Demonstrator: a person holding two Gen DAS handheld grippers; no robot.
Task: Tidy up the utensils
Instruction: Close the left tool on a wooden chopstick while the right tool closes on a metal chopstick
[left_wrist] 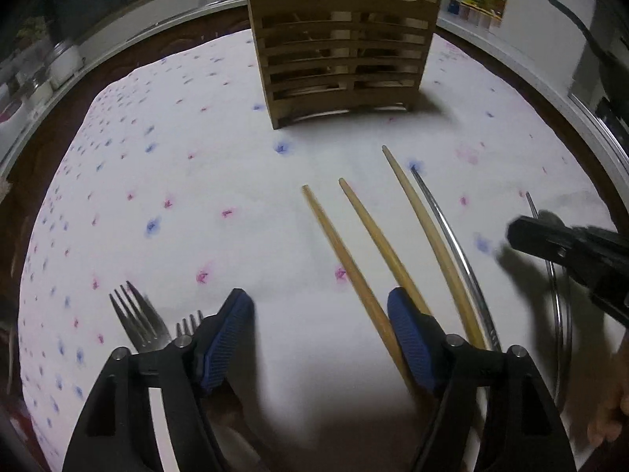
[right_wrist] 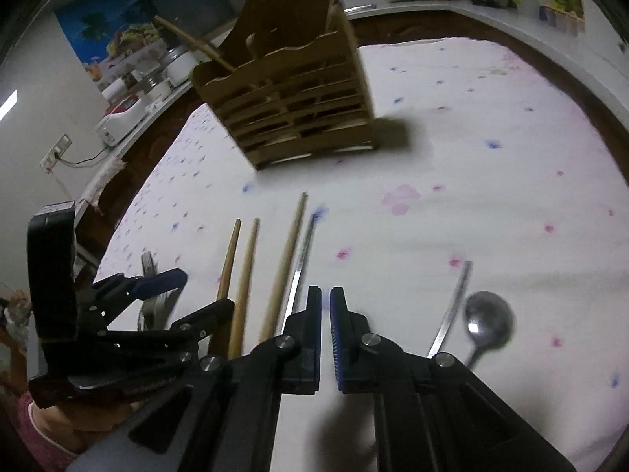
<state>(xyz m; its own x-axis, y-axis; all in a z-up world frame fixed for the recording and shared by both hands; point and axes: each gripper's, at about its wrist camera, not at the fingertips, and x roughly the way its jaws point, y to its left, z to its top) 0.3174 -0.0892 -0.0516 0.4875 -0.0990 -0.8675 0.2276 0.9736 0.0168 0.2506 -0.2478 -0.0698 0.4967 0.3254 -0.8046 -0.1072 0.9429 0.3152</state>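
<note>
Spoon [right_wrist: 488,320] visible only from right wrist, forks [left_wrist: 135,316] clearer from left, left gripper [left_wrist: 320,340] open, right gripper [right_wrist: 325,332] closed empty, flowered tablecloth [left_wrist: 177,181], kitchen counter [right_wrist: 491,10] behind.

Cloth-covered table [left_wrist: 196,126]: chopsticks [left_wrist: 346,251], forks [left_wrist: 135,318]

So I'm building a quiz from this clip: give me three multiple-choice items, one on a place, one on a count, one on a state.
1. Where does the wooden caddy stand?
A. beyond the chopsticks' tips
B. left of the forks
C. on the floor

2. How many wooden chopsticks lie on the tablecloth?
A. one
B. three
C. six

3. How is the right hand-held gripper?
A. wide open
B. shut, empty
C. holding the spoon

Key: 1 A, the tips point at it; 2 B, three lie side by side; 3 B, pads nearly meet with nothing between, the spoon lies to the side.
</note>
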